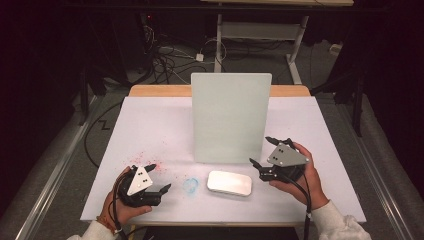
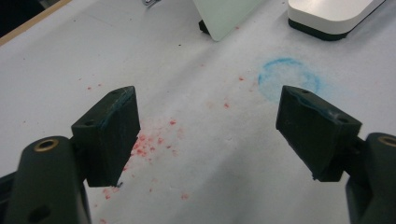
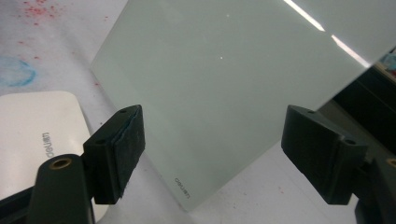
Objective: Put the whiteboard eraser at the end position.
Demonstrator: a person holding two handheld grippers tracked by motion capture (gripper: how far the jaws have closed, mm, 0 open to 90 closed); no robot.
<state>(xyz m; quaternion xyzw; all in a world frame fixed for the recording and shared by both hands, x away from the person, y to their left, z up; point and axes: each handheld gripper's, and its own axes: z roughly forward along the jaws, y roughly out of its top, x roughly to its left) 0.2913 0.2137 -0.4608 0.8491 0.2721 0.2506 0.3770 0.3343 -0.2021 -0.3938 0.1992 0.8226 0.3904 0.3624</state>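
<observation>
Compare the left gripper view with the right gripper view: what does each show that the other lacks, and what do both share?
The left gripper view alone shows the whole blue ring stain lying between its open jaws, with red specks close beside the near jaw.

The right gripper view alone shows the broad face of the pale green board with small lettering at its lower corner, and lettering on the white box.

Both share the white table cover, the box, the board, the blue stain, red specks and a pair of open black jaws.

White-covered table [image 1: 150, 125] bearing an upright pale green board [image 1: 231, 117], a flat white rounded box [image 1: 229, 183] before it, red specks [image 1: 145, 161], and a blue ring stain [image 1: 191, 185].
</observation>
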